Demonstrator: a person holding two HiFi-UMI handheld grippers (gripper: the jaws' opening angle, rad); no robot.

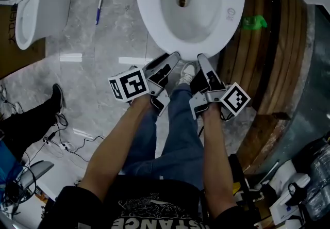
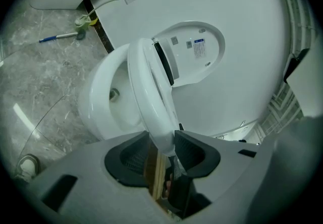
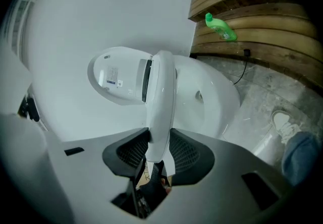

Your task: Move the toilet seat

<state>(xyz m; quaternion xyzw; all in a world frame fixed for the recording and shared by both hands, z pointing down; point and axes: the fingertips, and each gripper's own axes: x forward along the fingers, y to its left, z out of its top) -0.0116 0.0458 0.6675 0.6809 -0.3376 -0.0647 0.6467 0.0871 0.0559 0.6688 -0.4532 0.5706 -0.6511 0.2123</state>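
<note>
The white toilet seat [image 1: 148, 1] is a ring over the bowl, and its front edge lies between both grippers. In the left gripper view the seat [image 2: 146, 92] stands tilted up off the bowl [image 2: 101, 112], with the lid [image 2: 194, 51] upright behind it. My left gripper [image 2: 162, 142] is shut on the seat's front rim. In the right gripper view the seat [image 3: 162, 97] rises edge-on between the bowl [image 3: 212, 97] and the lid [image 3: 113, 74], and my right gripper [image 3: 159, 145] is shut on the same rim. From above, the left gripper [image 1: 170, 60] and the right gripper [image 1: 203, 63] sit side by side.
A curved wooden platform [image 1: 278, 42] wraps the toilet's right side, with a green bottle [image 1: 254, 21] on it. A blue-handled tool [image 1: 99, 3] lies on the marble floor, and a second toilet [image 1: 28, 6] stands at the left. Cables [image 1: 56, 140] and another person's black shoe [image 1: 56, 98] are nearby.
</note>
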